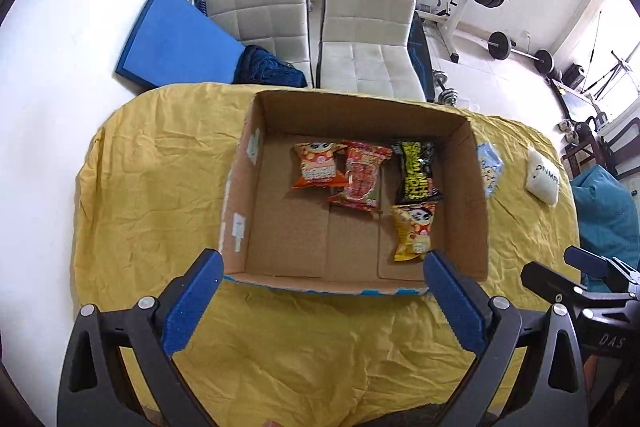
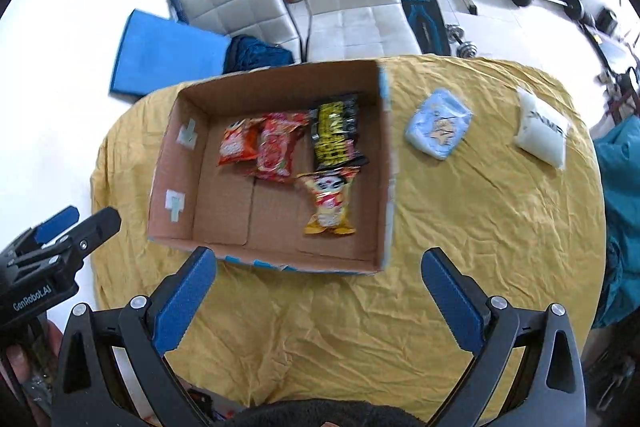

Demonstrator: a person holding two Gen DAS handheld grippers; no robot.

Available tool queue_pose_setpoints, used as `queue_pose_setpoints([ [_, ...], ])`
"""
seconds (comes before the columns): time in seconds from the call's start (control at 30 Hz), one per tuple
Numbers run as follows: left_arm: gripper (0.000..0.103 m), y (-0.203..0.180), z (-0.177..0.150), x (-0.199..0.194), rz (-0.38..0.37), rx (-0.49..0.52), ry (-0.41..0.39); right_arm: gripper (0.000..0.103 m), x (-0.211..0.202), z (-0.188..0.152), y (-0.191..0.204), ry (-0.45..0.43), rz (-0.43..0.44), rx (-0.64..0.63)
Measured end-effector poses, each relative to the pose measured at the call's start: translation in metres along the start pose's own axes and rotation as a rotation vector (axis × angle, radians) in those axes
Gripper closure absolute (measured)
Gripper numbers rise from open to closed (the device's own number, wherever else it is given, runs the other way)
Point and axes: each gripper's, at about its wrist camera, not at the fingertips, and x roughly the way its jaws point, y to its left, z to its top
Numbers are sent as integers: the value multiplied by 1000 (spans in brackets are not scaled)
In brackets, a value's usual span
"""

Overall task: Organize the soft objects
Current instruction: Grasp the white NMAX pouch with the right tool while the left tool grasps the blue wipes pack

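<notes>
Cardboard box (image 2: 280,227) ahead of your wide-open, empty left gripper (image 1: 324,291) holds four packets; your right gripper (image 2: 320,291), equally spread and empty, should next reach forward-right for the pale-blue pack (image 2: 438,125).

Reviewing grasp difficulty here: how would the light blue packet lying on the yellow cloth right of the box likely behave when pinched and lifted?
The light blue packet looks puffy and rounded, so it would probably squash between the fingers. Its wrapper looks like glossy film, so possibly slippery. It lies flat, unlikely to roll.
</notes>
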Motion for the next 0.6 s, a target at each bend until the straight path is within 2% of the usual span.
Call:
queue_pose_setpoints([
  [0.07,0,-20,9,3,-8,24,-5,0,-5,8,-27,-7,-11,44],
  [0.23,0,-90,37,20,-83,100,13,0,-11,31,-117,-22,-101,182],
  [0.47,0,-215,90,73,-151,248,73,0,11,65,-257,32,-176,373],
  [0.6,0,-283,119,127,-102,392,130,0,37,85,-320,75,-176,430],
])
